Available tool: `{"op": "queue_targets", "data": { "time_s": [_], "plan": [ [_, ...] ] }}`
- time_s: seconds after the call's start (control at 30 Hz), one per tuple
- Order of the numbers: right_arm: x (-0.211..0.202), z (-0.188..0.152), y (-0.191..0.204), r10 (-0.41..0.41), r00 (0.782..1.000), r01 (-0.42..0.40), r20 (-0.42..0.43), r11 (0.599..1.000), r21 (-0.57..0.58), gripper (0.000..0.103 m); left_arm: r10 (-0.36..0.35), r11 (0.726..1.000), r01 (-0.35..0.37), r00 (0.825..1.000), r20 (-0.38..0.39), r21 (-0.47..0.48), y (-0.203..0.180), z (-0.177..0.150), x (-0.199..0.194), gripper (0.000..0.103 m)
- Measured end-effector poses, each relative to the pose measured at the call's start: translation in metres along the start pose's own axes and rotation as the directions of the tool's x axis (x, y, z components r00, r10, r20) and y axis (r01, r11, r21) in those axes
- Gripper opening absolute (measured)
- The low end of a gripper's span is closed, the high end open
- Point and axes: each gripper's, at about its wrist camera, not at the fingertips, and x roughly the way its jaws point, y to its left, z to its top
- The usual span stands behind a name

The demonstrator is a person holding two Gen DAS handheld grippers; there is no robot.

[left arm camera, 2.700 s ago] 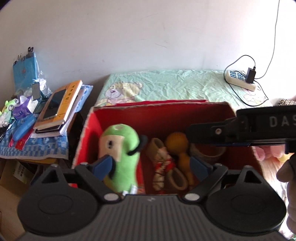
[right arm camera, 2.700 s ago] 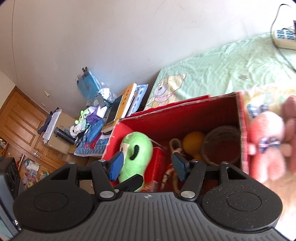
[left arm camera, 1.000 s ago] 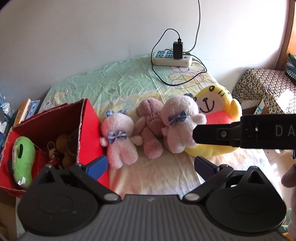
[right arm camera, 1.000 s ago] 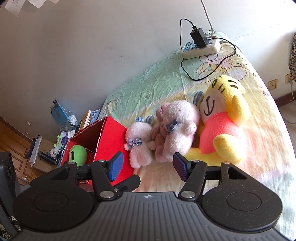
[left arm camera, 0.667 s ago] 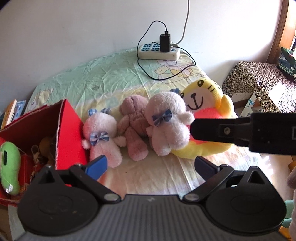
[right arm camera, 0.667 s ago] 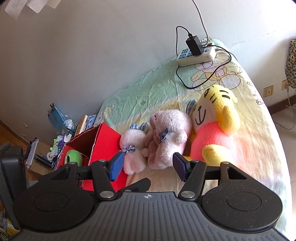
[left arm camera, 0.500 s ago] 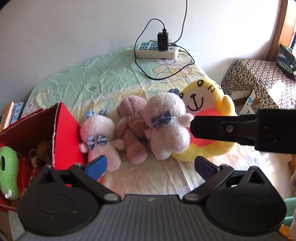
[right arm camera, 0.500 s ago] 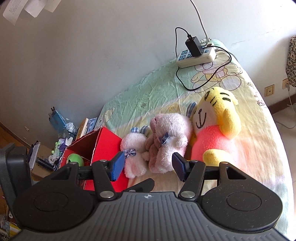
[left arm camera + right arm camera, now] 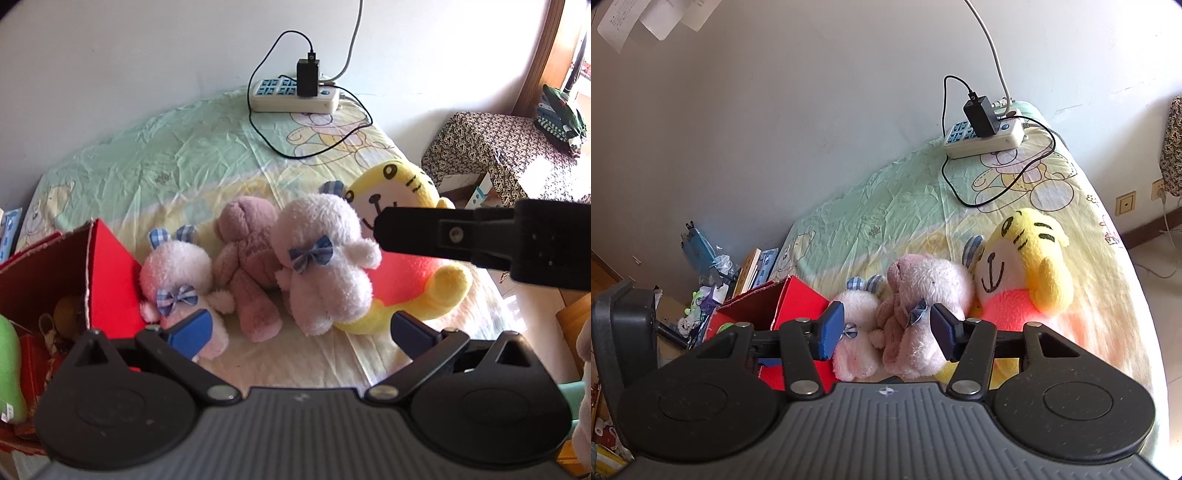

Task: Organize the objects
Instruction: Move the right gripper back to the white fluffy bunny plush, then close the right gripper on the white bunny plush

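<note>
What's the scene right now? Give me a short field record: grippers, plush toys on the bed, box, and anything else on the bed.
left gripper: open, empty, above the bed's near edge
right gripper: open, empty, over the plush row
plush row: small pink bunny, brown bear, larger pink plush, yellow tiger, side by side on the bed
red box: left of the bunny, holds a green plush
power strip: far end of bed, black charger plugged in
</note>
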Motion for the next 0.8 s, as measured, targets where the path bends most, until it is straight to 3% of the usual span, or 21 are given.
{"op": "queue_targets", "data": {
  "time_s": [0.27, 0.5, 0.67, 0.8],
  "plan": [
    [0.013, 0.01, -0.006, -0.053, 0.999, 0.053, 0.002, 0.998, -0.013, 0.056, -0.004, 1.0, 0.004, 1.0, 0.003, 0.021, 0.009, 0.013, 0.004, 0.103],
    [0.03, 0.016, -0.013, -0.091, 0.996, 0.091, -0.023, 0.996, -0.006, 0.056, -0.131, 0.982, 0.131, 0.991, 0.005, -0.138, 0.043, 0.011, 0.015, 0.098],
    [0.049, 0.017, -0.018, -0.137, 0.99, 0.136, -0.04, 0.99, -0.035, 0.056, -0.229, 0.963, 0.233, 0.972, 0.044, -0.137, 0.039, 0.011, 0.021, 0.097],
    [0.064, 0.017, -0.025, -0.127, 0.989, 0.126, -0.081, 0.992, -0.019, 0.056, -0.251, 0.958, 0.257, 0.966, 0.059, -0.126, 0.036, 0.015, 0.032, 0.093]
  ]
}}
